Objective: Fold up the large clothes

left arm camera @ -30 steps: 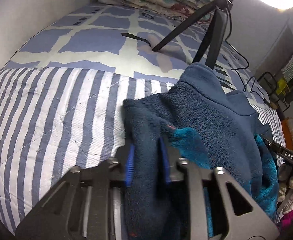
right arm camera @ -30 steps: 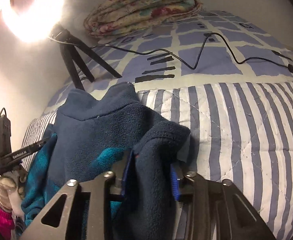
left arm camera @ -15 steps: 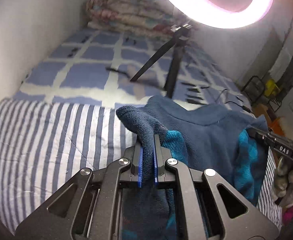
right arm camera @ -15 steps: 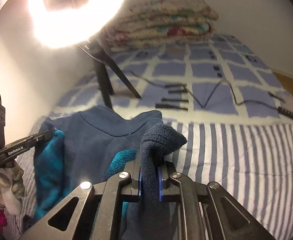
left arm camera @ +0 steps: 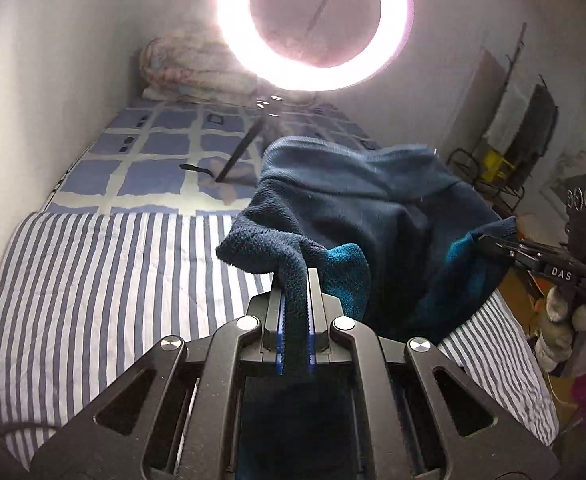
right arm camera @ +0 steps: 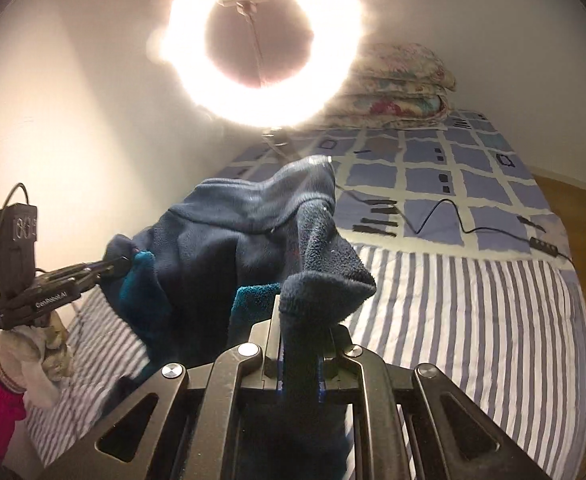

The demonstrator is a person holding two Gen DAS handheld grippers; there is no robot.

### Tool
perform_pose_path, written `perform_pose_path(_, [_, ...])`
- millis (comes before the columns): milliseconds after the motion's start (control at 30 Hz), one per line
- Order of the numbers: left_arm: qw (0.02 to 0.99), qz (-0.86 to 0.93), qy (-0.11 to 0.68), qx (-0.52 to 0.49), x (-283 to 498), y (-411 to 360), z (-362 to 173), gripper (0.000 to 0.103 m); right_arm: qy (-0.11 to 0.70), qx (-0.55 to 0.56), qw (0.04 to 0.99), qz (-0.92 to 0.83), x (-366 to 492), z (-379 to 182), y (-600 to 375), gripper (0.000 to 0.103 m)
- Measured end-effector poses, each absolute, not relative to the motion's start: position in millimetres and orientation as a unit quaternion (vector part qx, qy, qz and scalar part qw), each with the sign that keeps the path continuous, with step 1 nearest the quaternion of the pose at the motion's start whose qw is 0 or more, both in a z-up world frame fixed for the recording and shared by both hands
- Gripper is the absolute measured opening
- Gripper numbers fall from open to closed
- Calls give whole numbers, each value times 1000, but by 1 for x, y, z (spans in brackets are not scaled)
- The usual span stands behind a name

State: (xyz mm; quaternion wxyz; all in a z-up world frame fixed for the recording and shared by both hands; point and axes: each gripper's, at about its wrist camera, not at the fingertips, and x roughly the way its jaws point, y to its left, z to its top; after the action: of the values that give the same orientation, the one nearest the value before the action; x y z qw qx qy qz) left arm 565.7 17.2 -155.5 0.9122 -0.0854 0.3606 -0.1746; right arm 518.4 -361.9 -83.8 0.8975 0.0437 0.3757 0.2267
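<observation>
The fleece (left arm camera: 357, 216) hung bunched above the striped quilt (left arm camera: 93, 280), slung between my two tongs, its teal lining showing near the middle. My left gripper (left arm camera: 295, 320) was clamped on a fold of it at 6 o'clock in its own view, and my right gripper (right arm camera: 301, 356) likewise pinched a thick fold at 6 o'clock in its own. Beyond, the ring light (left arm camera: 313, 24) glared at 12 o'clock, a folded floral blanket (right arm camera: 397, 88) at the bed's far end.
</observation>
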Motion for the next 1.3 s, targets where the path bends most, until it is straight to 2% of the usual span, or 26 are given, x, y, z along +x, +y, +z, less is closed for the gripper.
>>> perform_pose_path(300, [904, -185, 379, -64, 472, 15, -156, 5, 380, 44, 893, 237, 419, -88, -364, 8])
perform_pose_path(533, [893, -188, 408, -36, 409, 11, -187, 6, 413, 41, 879, 236, 336, -132, -366, 9])
perform_pose_path(733, [871, -179, 456, -29, 375, 16, -216, 7, 446, 25, 868, 217, 301, -170, -364, 9])
perform_pose_path(800, [870, -173, 462, -22, 364, 21, -215, 9, 451, 19, 866, 217, 295, -170, -362, 13])
perform_pose_path(867, [871, -168, 461, -20, 352, 27, -208, 12, 445, 10, 869, 216, 285, -159, -361, 26])
perform_pose_path(933, [874, -162, 456, -34, 337, 40, -196, 12, 437, 1, 875, 210, 275, -144, -362, 32])
perform_pose_path(1033, [880, -162, 442, -68, 313, 57, -173, 12, 416, -2, 885, 208, 253, -112, -370, 33])
perform_pose_path(1133, [890, -162, 416, -89, 287, 77, -141, 12, 389, 2, 897, 209, 224, -78, -380, 41])
perform_pose_path(1233, [897, -164, 396, -110, 265, 96, -109, 24, 357, 6, 908, 217, 193, -38, -387, 54])
perform_pose_path(1300, [899, -170, 381, -131, 248, 107, -85, 31, 333, 3, 916, 224, 168, -8, -389, 57])
